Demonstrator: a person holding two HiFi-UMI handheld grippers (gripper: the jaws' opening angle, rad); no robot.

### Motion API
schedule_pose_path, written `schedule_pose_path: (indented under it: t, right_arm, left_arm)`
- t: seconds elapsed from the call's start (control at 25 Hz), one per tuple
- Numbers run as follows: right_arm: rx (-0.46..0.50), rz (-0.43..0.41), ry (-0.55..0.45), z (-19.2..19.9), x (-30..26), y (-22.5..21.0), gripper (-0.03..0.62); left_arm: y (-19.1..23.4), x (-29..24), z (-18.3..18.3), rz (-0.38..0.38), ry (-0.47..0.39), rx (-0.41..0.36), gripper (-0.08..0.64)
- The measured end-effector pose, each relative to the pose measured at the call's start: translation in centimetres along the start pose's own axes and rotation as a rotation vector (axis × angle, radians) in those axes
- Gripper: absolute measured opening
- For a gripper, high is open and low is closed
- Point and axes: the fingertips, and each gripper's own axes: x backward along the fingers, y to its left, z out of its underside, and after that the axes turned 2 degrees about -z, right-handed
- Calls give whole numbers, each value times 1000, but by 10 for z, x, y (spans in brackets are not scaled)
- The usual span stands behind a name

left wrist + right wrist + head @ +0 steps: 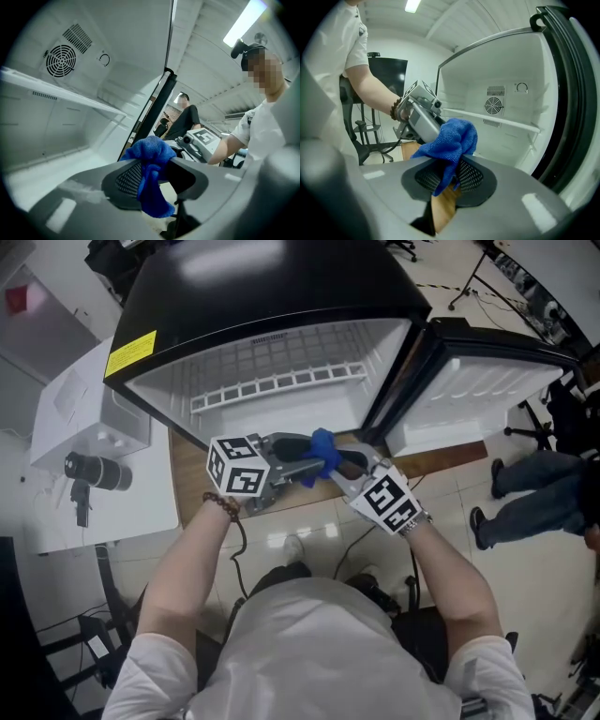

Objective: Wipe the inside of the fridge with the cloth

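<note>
Blue cloth (323, 452) bunched between tips of both tools. Left tool (153, 168) clamped on cloth. Right tool (449, 172) clamped on same cloth, opposite. Open fridge (272, 306) just beyond tips.

The head camera looks steeply down over the person's arms (192, 563) at the open fridge (272, 296), while cameras riding the left gripper (305, 468) and right gripper (339, 471) face each other at close range across the blue cloth (322, 448), both sharing the fridge's white interior.
</note>
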Motion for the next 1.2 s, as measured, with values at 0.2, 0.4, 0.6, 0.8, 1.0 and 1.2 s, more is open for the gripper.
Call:
schedule_pose_path:
  t: [0.2,0.4,0.6,0.8,1.0,1.2]
  right_arm:
    - [-21,86,21,10,2,-16,80]
    - [-129,194,37,25,10,-38,99]
    - [-209,303,56,41,24,-62,103]
    - [-245,390,72,48,38,-73,103]
    - [-250,487,83,51,56,-84,2]
    - [-273,508,59,48,64,-91,2]
  left_arm:
    - [8,-10,-4,-103,-14,-55,110]
    - [20,-24,-9,-226,-48,-104,97]
    - [40,-34,-18,-340,-106,-104,95]
    - [59,-45,-25,-443,-132,-120,94]
    - [75,-59,-32,-508,-165,-123,95]
    - [91,-71,-39,-553,-192,-112,94]
